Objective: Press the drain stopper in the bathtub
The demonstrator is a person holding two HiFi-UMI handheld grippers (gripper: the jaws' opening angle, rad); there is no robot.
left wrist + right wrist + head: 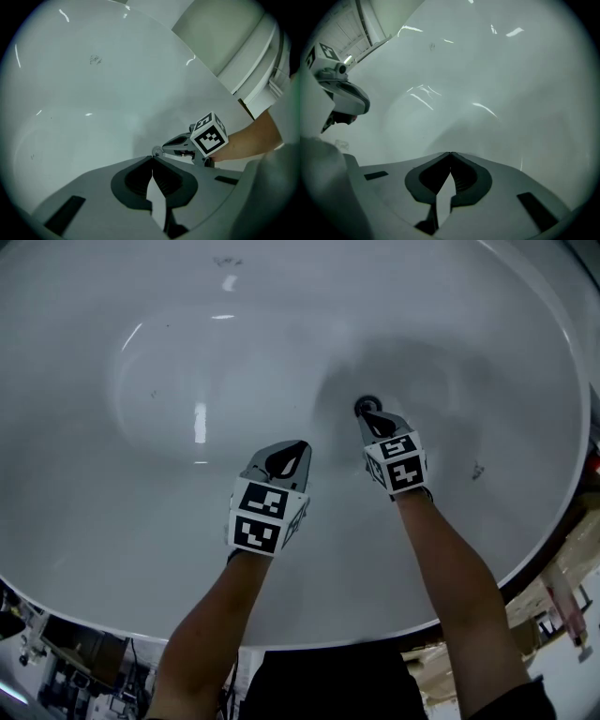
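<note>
Showing right gripper [367, 415] at drain stopper [367, 404]: head view

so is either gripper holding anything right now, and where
Nothing. The left gripper and right gripper both have jaws shut on nothing; the right tip sits at the stopper.

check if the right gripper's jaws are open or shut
Shut. In the right gripper view the right gripper shows its jaws meeting at the tips with nothing between.
</note>
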